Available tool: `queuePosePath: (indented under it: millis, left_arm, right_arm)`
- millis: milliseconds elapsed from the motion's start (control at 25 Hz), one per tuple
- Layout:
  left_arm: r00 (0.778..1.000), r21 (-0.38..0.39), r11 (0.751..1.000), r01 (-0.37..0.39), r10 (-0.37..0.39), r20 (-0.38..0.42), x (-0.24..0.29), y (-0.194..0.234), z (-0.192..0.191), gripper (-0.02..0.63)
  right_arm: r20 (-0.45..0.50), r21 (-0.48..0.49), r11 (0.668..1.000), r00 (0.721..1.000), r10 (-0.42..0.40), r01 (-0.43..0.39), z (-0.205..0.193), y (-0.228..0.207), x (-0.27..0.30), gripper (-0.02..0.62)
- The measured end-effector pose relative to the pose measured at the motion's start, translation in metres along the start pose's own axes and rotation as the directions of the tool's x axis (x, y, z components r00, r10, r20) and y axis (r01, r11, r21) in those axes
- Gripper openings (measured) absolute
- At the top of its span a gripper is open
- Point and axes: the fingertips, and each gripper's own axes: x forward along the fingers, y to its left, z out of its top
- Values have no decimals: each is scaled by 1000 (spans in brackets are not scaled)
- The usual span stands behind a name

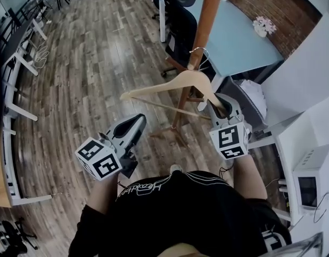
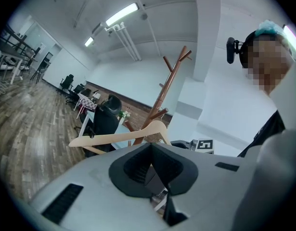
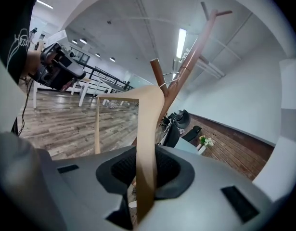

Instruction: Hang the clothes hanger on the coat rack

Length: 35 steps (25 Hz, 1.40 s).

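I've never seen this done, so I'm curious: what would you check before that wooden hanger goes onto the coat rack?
1. Right gripper clamped on the hanger: ok.
2. Hanger's metal hook lined up with a peg: cannot tell; it overlaps the pole.
3. Coat rack upright: ok.
4. Visible pegs bare: ok.
5. Left gripper empty and clear of the hanger: ok.

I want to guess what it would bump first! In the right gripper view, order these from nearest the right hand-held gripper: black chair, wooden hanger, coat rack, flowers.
1. Wooden hanger: clamped in the right hand-held gripper's jaws.
2. Coat rack: just behind the hanger.
3. Black chair: beyond the rack, lower right.
4. Flowers: farthest, by the brick wall.
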Motion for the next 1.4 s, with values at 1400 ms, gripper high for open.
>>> queuePosePath:
  millis: [1400]
  left_arm:
    - [999,-3,1000,16,-16,-31,-22,-16,-8,8]
  right_arm:
    - [111,135,990,994,14,-29,-13,14,-9,209]
